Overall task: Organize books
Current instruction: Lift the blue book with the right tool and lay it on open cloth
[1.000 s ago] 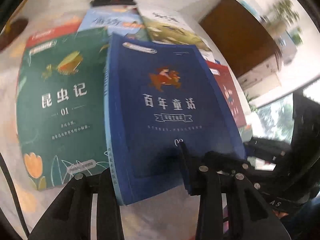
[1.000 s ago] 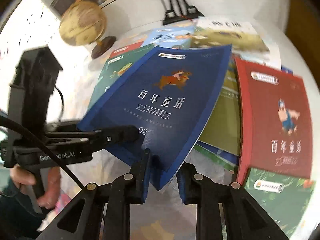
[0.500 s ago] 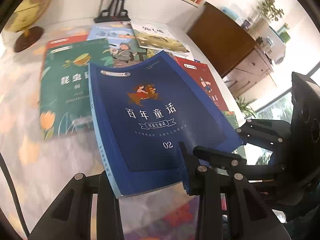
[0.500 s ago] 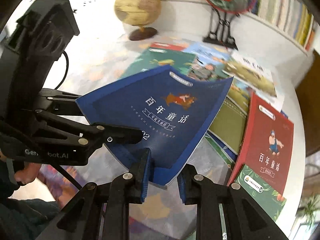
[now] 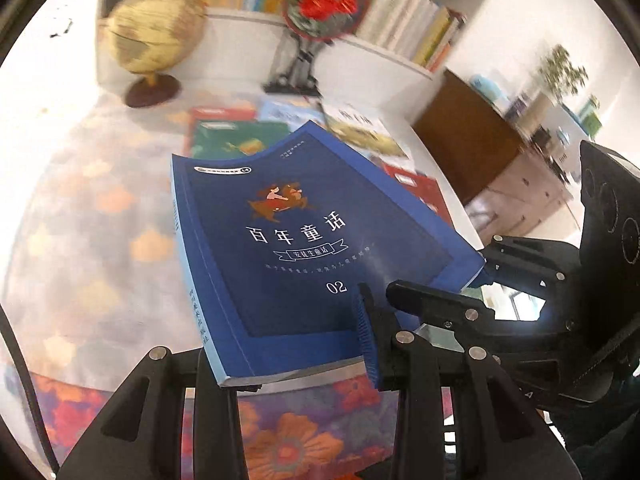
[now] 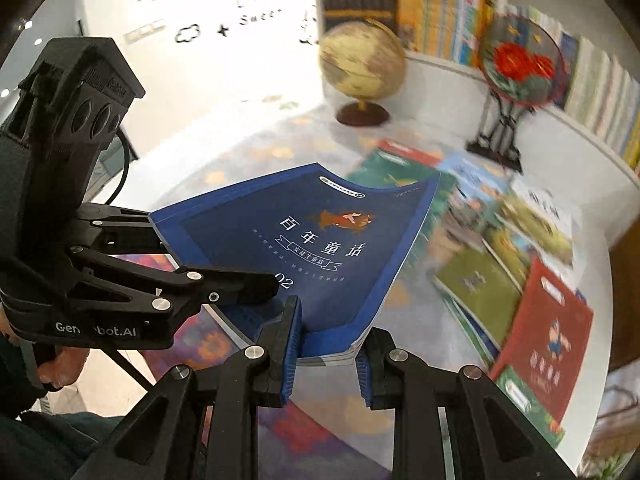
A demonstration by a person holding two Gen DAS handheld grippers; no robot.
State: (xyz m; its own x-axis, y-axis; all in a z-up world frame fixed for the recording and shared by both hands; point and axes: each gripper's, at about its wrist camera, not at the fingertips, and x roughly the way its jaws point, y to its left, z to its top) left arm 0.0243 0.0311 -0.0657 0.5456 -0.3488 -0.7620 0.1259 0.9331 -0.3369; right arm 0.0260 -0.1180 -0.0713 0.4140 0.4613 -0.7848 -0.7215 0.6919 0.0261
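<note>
A dark blue paperback (image 5: pixel 296 240) with white Chinese title and "02" hangs in the air above the table, tilted and slightly bowed. My left gripper (image 5: pixel 288 348) is shut on its near edge. My right gripper (image 5: pixel 444 280) is shut on the book's right corner. In the right wrist view the same blue book (image 6: pixel 316 248) sits between the right gripper (image 6: pixel 328 340) pads, with the left gripper (image 6: pixel 240 284) clamped on its left corner. Further books lie spread flat on the table behind: a green one (image 5: pixel 240 140) and a red one (image 6: pixel 548 328) among them.
A globe (image 5: pixel 156 32) and a round red-flower ornament on a black stand (image 5: pixel 324 4) stand at the table's back edge, under a shelf of upright books (image 5: pixel 416 24). A brown cabinet (image 5: pixel 468 132) stands at right. A hand (image 6: pixel 56 368) holds the left gripper.
Both grippers have raised the blue book off the spread of books and drawn it nearer. The views have tilted up, so the globe, ornament and shelf now show.
</note>
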